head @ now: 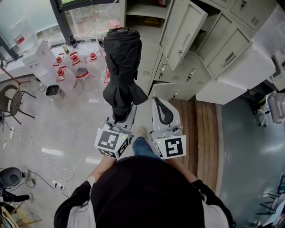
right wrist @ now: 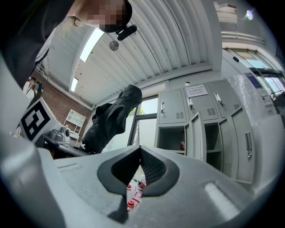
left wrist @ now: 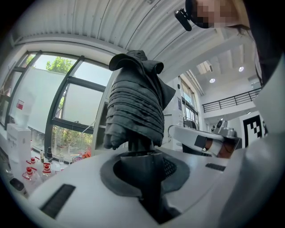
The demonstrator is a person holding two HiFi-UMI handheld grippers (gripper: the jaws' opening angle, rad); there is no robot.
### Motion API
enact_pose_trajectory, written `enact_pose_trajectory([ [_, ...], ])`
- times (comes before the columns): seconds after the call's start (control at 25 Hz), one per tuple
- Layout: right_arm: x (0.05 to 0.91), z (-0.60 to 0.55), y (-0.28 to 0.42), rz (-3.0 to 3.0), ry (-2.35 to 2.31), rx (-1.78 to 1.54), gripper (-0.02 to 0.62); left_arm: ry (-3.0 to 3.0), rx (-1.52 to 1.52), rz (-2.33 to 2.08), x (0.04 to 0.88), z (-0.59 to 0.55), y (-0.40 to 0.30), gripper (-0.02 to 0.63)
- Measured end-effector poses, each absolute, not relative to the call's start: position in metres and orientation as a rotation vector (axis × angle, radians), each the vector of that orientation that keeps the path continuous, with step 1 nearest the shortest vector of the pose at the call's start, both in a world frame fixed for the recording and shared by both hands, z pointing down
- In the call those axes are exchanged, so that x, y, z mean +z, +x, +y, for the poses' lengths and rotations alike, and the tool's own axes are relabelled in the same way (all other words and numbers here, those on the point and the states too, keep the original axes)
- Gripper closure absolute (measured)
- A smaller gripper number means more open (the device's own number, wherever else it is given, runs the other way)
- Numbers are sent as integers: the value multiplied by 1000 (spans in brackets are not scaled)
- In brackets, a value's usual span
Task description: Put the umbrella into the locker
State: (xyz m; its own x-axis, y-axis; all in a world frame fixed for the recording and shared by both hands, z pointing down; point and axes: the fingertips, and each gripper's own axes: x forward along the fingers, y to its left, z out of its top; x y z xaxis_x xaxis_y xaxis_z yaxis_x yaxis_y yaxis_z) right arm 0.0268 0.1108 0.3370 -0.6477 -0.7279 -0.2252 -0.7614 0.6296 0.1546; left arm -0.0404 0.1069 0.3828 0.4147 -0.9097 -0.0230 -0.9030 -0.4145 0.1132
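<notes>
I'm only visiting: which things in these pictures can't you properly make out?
- Umbrella handle: the left gripper's shut jaws cover it in the left gripper view, and its own cloth hides it in the head view.
- Open locker inside, head view: its door and the top edge cut most of it off.
- Red item on a locker shelf, right gripper view: too small to name.
- Bottles, head view: labels too small.
</notes>
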Motion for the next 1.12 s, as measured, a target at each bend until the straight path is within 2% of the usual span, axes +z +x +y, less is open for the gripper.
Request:
enact_pose_trajectory([
  [0.72, 319, -113, 5, 2752, -1052, 346, 592, 2500, -49, -1782, 372, -101, -57, 552],
  [1.12, 339, -172, 5, 2785, -1005, 308, 592, 2449, 27, -1788, 386, -162, -52, 552],
])
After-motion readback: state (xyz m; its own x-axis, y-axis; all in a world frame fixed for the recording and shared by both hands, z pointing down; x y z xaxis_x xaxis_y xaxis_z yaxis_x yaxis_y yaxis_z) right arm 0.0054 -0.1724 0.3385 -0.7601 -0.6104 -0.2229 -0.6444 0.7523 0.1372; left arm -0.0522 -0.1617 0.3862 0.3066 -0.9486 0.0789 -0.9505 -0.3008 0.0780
